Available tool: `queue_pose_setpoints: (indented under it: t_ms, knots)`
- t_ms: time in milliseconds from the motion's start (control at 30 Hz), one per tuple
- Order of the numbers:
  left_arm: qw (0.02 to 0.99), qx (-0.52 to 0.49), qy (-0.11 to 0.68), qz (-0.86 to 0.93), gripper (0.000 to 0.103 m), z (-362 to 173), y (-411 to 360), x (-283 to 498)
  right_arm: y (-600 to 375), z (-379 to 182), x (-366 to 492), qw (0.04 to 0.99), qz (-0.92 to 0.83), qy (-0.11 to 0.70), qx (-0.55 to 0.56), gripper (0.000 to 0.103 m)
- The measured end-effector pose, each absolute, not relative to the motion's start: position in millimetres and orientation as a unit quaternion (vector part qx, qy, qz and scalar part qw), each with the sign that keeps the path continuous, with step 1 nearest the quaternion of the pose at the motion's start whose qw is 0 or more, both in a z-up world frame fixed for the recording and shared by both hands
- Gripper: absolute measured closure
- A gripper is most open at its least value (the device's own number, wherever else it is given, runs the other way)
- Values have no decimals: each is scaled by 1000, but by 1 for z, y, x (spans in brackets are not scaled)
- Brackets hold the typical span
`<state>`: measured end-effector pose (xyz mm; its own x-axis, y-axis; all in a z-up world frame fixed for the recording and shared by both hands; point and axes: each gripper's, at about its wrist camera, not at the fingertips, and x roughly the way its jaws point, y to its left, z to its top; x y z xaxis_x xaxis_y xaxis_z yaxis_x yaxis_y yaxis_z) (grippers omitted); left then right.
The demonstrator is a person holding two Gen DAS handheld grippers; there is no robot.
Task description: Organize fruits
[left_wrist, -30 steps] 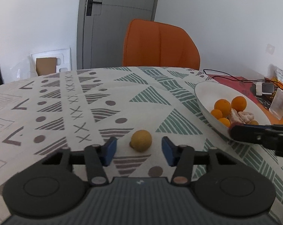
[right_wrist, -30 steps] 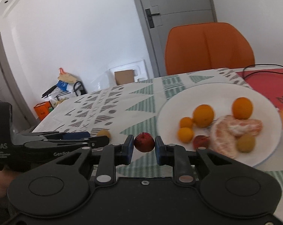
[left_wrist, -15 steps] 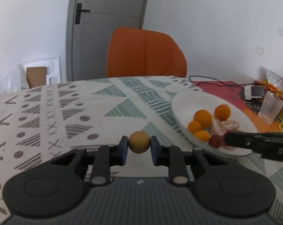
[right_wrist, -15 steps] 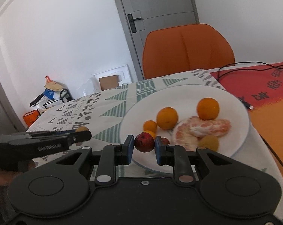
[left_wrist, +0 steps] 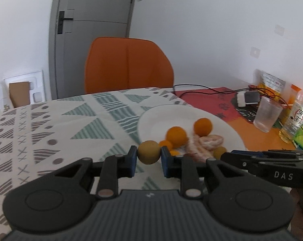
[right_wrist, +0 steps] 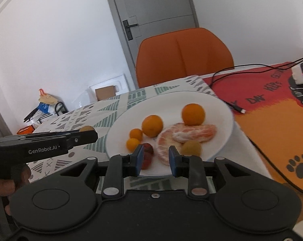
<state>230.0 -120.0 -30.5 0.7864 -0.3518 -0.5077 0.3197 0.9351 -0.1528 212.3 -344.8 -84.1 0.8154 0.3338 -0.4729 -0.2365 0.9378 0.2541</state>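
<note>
Item: fruit sorting, two handheld grippers. Left gripper [left_wrist: 148, 160]: clenched on a yellow-brown round fruit [left_wrist: 148, 152], which a second ago lay on the patterned tablecloth [left_wrist: 51, 132] between open fingers; it is now lifted and carried to the near rim of the white plate [left_wrist: 157, 118], not yet over its middle. Right gripper [right_wrist: 155, 158]: released, jaws apart; the dark red fruit [right_wrist: 147, 155] it held half a second ago now rests on the plate just beside the left finger, next to the peeled citrus segments [right_wrist: 183, 136]. Plate also holds whole oranges [right_wrist: 152, 125] and another yellow-brown fruit [right_wrist: 191, 148]. Judgement: red fruit delivered; the left-hand fruit looks next for placing.
</note>
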Motion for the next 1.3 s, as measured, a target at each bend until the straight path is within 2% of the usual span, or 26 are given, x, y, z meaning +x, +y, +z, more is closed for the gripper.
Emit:
queue_pose_setpoints:
  t_ms: [467,567,633,700,833,900,1067,1300]
  knots:
    - [941,-16,265,-211,78,-23,-153,232,-365,-80,205,952,138,255,101,74]
    - [948,-6,248,-201,72,-16,-154,226,-365,-79,204,952,137,254,103,71]
    - [949,-11,249,-193,62,-13,-149,225,-364,-79,203,952,137,254,104,71]
    - [950,-18,251,-184,44,-11,-143,224,-362,-79,203,952,140,253,104,71]
    - [954,-26,251,-163,32,-8,-128,217,-357,-75,200,952,144,250,102,63]
    - [955,-30,252,-155,22,-7,-121,214,-354,-74,199,953,146,248,100,60]
    - [955,-37,262,-134,18,-6,-107,207,-347,-70,192,953,149,245,98,51]
    - [957,-39,267,-109,14,-3,-93,191,-341,-67,184,954,154,238,94,29]
